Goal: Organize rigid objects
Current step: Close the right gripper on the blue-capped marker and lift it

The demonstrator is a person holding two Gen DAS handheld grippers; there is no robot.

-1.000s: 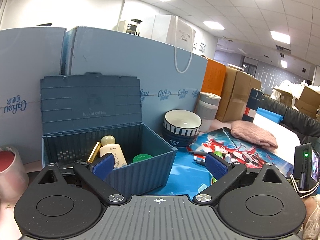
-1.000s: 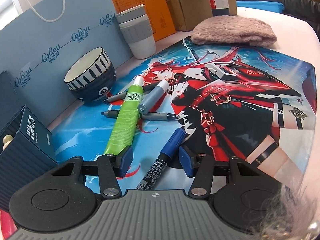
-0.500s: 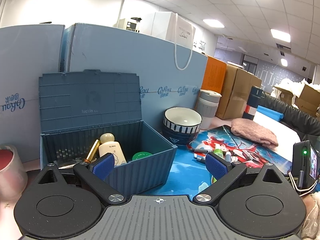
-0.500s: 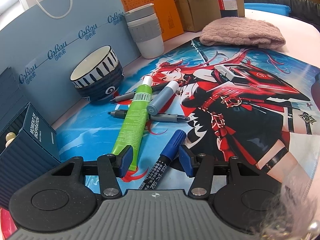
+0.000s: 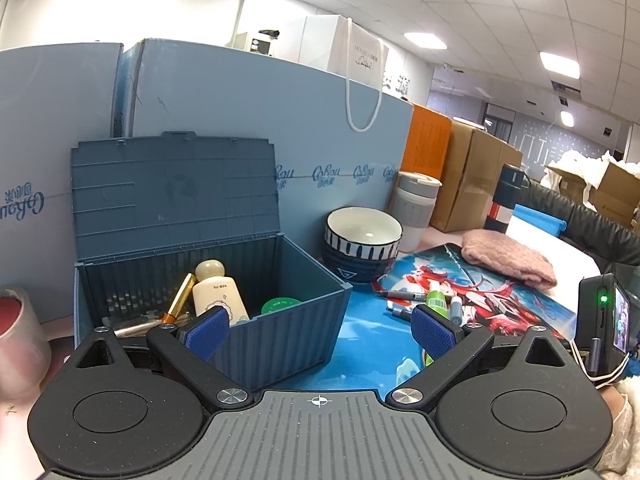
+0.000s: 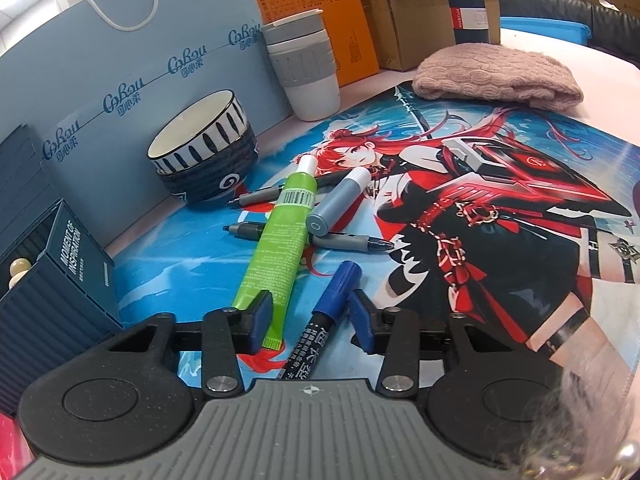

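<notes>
Now R gripper (image 6: 310, 314) round blue marker (image 6: 334, 292)

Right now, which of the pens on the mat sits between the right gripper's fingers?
The blue marker with the blue cap and black printed barrel. The right gripper is closing around it; the two grey pens lie farther off, under the green tube.

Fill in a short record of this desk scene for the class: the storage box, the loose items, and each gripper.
storage box: dark blue ribbed plastic box, lid up
inside box: cream bottle, gold tube, green lid
on printed mat: green squeeze tube, grey cylinder stick, two grey pens, blue-capped black marker
left gripper: open, holding nothing
right gripper: jaws closing around the marker, pads not yet pressing
</notes>
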